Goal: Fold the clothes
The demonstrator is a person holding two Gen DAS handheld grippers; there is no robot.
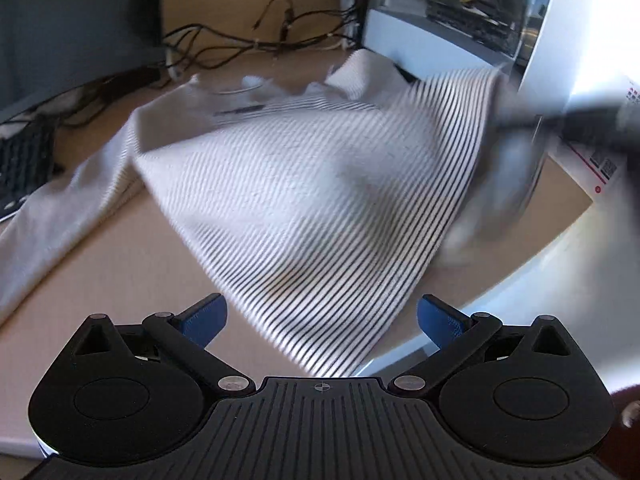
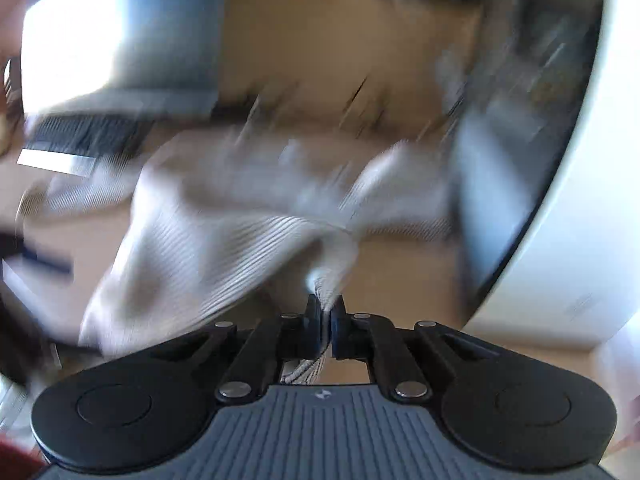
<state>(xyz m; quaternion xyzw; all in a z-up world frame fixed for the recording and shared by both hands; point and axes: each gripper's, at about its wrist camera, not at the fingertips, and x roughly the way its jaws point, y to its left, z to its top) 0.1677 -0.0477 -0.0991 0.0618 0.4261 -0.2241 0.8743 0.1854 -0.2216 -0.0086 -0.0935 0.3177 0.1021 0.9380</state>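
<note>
The striped shirt (image 1: 304,184) was found spread unevenly over the wooden desk (image 1: 120,280), one part lifted and pulled taut, the rest slack and rumpled toward the cables (image 1: 240,40) at the back. No finished fold could be made out; the work was judged to be at an early stage, with nearly everything left to do. The right gripper (image 2: 326,320) was seen pressed together on a bunched edge of the cloth, a strip of it trapped between the pads. The left gripper (image 1: 322,320) was held with its blue fingers (image 1: 204,316) spread wide and nothing between them, just short of the shirt's near corner. Much of the right view was blurred.
</note>
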